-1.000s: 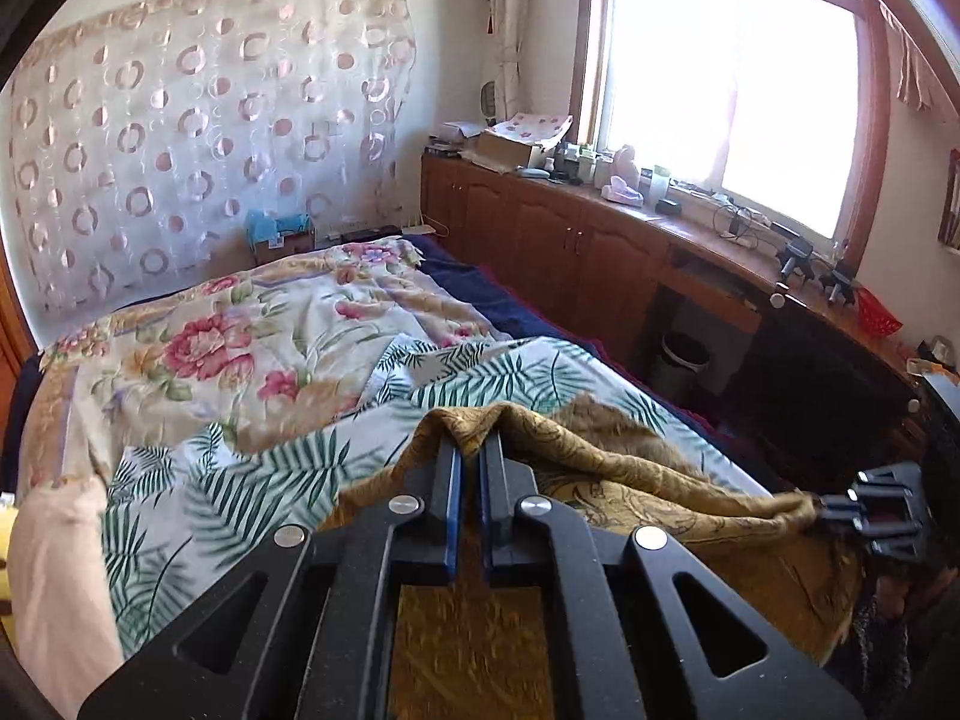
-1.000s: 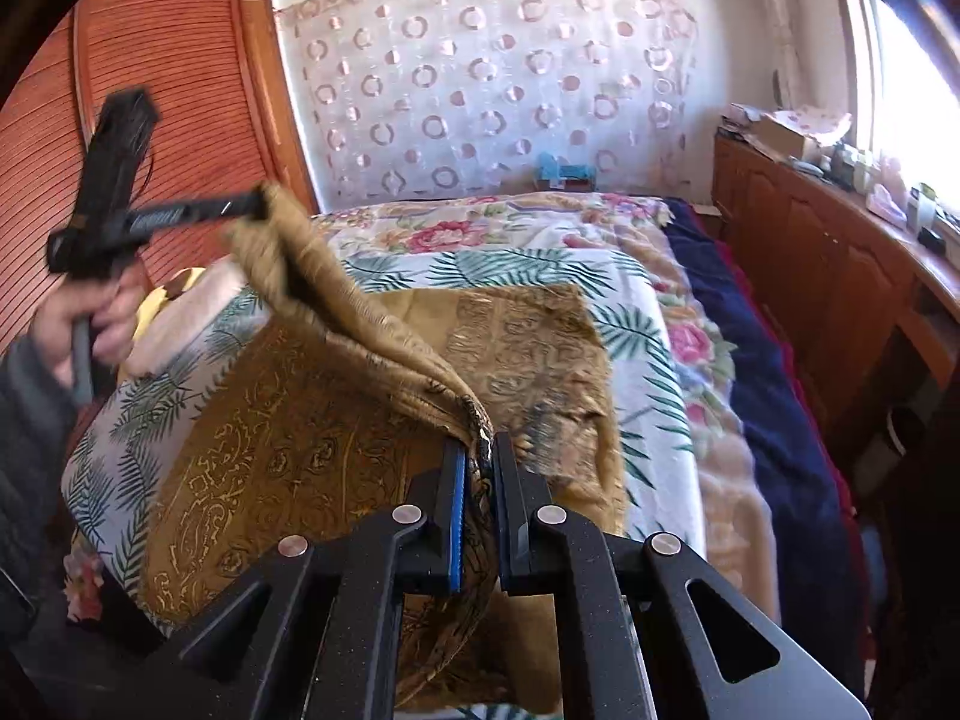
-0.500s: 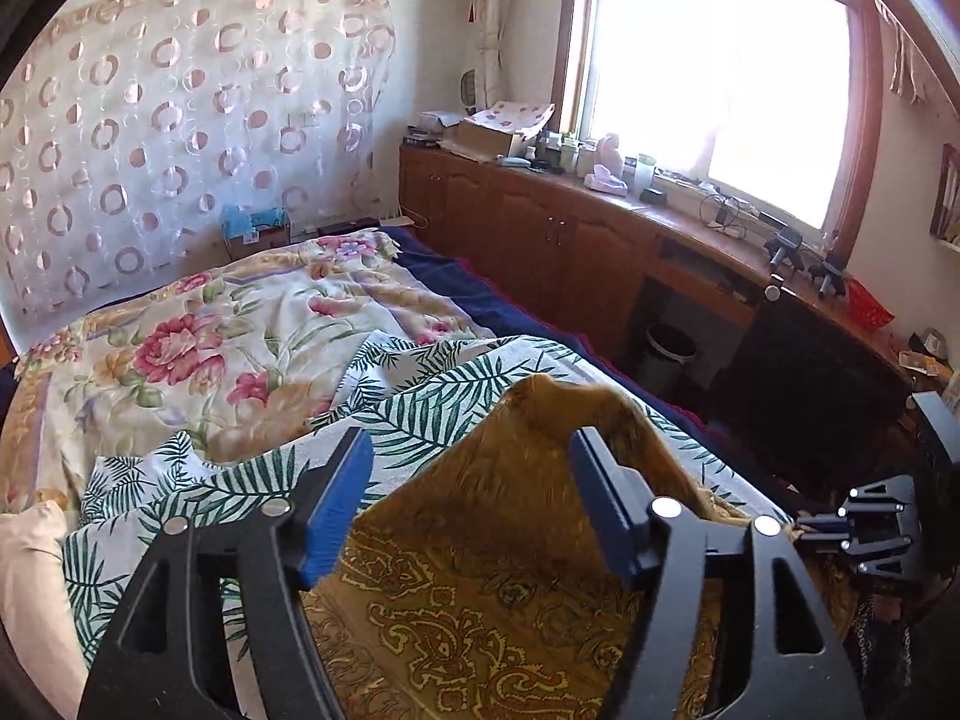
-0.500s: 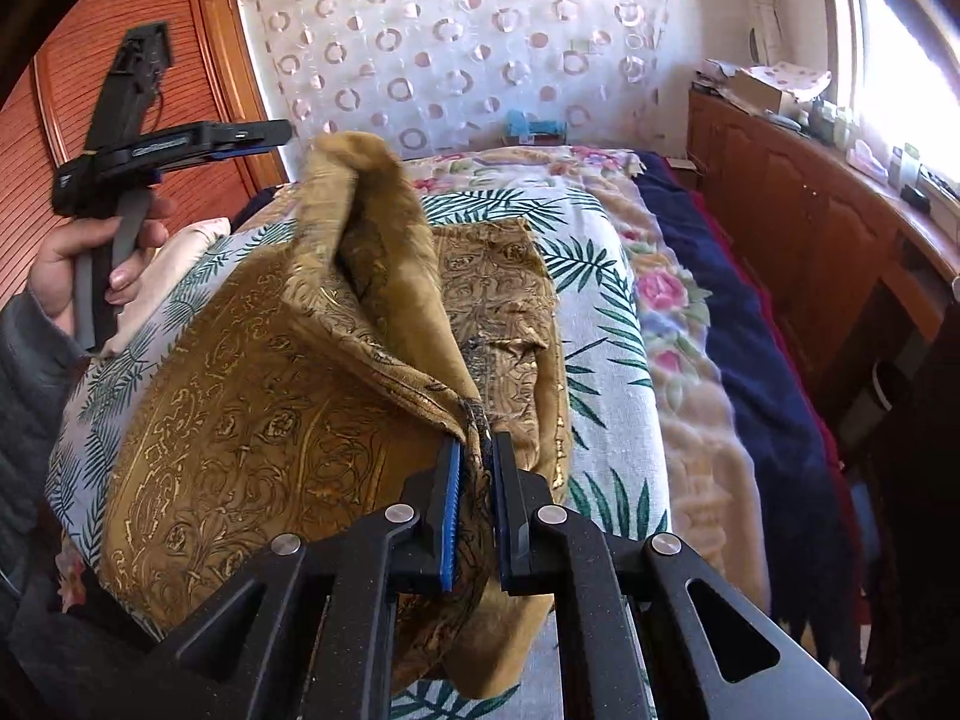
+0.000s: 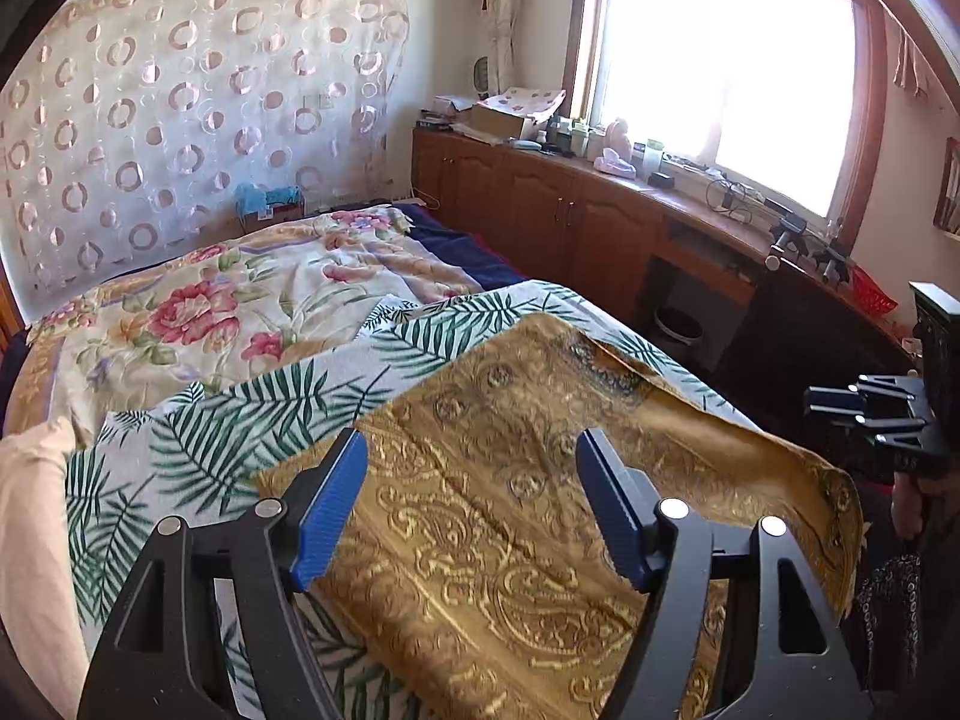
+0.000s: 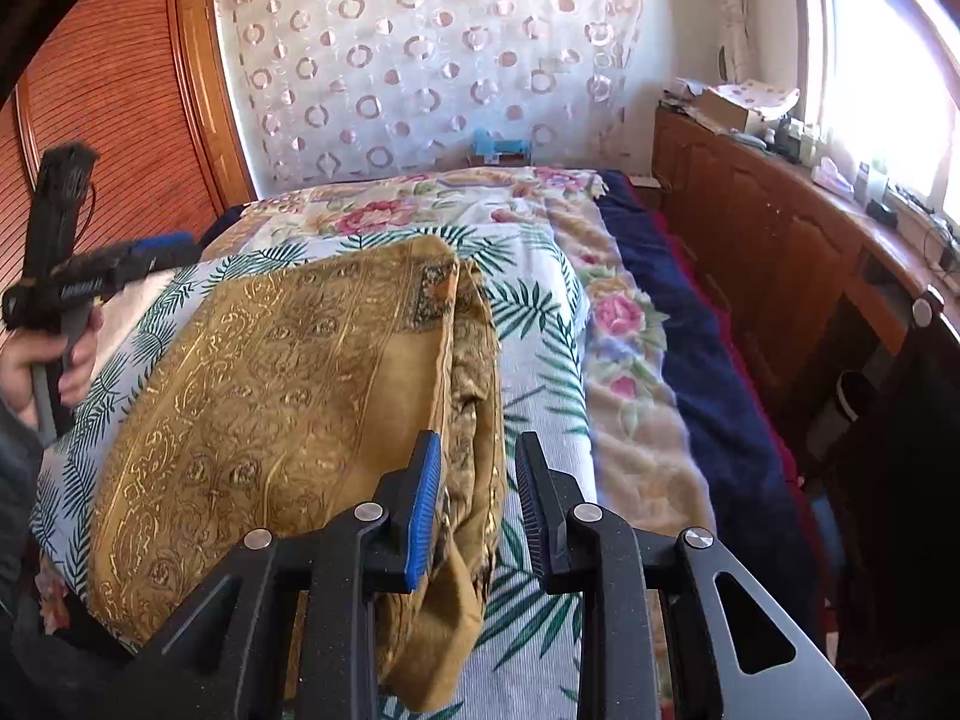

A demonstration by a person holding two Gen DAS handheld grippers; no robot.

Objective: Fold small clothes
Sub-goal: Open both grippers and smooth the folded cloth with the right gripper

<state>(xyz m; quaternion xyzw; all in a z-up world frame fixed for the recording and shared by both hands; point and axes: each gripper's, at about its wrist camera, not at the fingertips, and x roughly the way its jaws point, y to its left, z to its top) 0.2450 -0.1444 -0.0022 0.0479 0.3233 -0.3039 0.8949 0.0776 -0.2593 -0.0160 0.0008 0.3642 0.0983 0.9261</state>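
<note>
A golden-brown patterned cloth (image 5: 510, 498) lies folded over on the palm-leaf sheet (image 5: 228, 420) of the bed. It also shows in the right wrist view (image 6: 270, 396). My left gripper (image 5: 471, 480) is open and hovers over the cloth's left part, holding nothing. My right gripper (image 6: 477, 468) is open, its jaws a little apart on either side of the cloth's right folded edge (image 6: 474, 420). The right gripper also shows at the far right of the left wrist view (image 5: 870, 420), and the left gripper at the far left of the right wrist view (image 6: 162, 249).
A floral blanket (image 5: 240, 300) covers the far half of the bed, with a dark blue cover (image 6: 690, 348) along its right side. Wooden cabinets (image 5: 570, 222) with clutter run under the window. A wooden wardrobe (image 6: 120, 120) stands left. A cream pillow (image 5: 30, 510) lies at the left.
Both grippers opened and let go of the cloth: the left first, then the right. The raised edge dropped, and the cloth now lies folded over on the bed.
</note>
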